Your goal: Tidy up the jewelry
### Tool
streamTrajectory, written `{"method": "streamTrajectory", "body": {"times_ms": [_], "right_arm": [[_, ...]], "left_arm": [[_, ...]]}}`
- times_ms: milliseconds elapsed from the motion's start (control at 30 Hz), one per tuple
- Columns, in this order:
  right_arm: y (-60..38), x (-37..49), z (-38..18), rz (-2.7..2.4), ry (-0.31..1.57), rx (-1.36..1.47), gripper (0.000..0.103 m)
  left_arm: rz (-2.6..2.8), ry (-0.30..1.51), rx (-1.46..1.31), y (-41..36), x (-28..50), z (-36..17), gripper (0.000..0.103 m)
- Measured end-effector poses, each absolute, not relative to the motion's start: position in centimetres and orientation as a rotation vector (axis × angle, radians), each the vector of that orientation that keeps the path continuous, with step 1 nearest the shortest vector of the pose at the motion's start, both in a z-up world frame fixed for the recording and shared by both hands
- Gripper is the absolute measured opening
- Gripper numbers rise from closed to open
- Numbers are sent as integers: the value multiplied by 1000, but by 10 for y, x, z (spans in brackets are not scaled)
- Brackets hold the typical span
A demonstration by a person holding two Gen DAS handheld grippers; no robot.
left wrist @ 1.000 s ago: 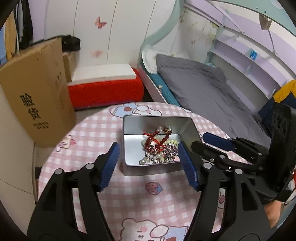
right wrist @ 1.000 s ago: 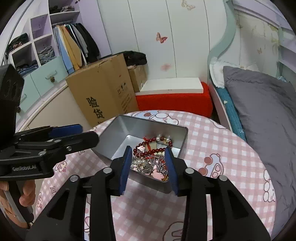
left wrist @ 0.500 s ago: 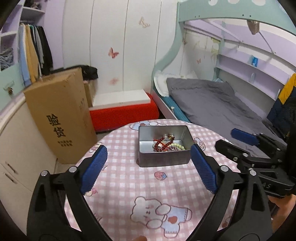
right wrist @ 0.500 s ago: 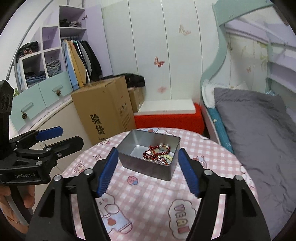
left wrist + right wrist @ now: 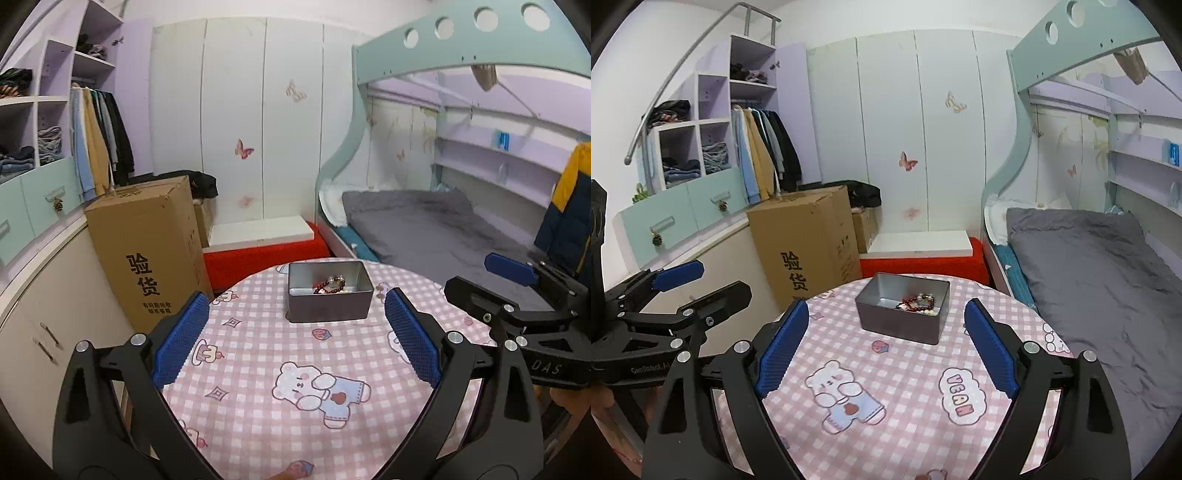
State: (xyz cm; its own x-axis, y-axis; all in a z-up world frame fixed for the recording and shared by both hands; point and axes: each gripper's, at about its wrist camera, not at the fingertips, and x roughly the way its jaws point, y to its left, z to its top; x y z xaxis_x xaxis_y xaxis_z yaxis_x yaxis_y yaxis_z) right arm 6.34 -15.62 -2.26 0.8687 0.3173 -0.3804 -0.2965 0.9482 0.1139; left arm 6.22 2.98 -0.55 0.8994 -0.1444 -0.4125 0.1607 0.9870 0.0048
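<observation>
1. Grey metal tin [image 5: 328, 293] sits open on the far part of a round table [image 5: 266, 369] covered in pink checked cloth with cartoon bears.
2. Inside the tin lies a tangle of jewelry [image 5: 330, 285]: a red bead bracelet with pearl and gold pieces, heaped toward the tin's right side.
3. Compared with a second ago, the tin looks much smaller and farther off; both grippers were then right at the tin, with their blue pads at its sides, and have since drawn back and up.
4. Left gripper [image 5: 295, 341] now hangs well short of the tin, over the near cloth. Its jaws are opening, very wide, with nothing between them.
5. Right gripper [image 5: 882, 349] is likewise well back from the tin, jaws opening wide and empty; the tin appears beyond the gap between its pads.
6. Beyond the tin stand a red bench with a white top [image 5: 264, 243], a cardboard box [image 5: 147, 247] to the tin's left, and a grey bed [image 5: 436, 229] to its right.
</observation>
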Motion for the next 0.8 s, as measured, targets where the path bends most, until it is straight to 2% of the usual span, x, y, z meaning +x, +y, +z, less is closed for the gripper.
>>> {"method": "streamTrajectory", "body": {"times_ms": [300,800], "right_arm": [[-149,24,-8,307,337,8,89],[-154,-28,23,268,205,-37,92]], "left_arm": [[-152,362,49,28,26,5,95],[-110,217,69,17,-27,39,95]]}}
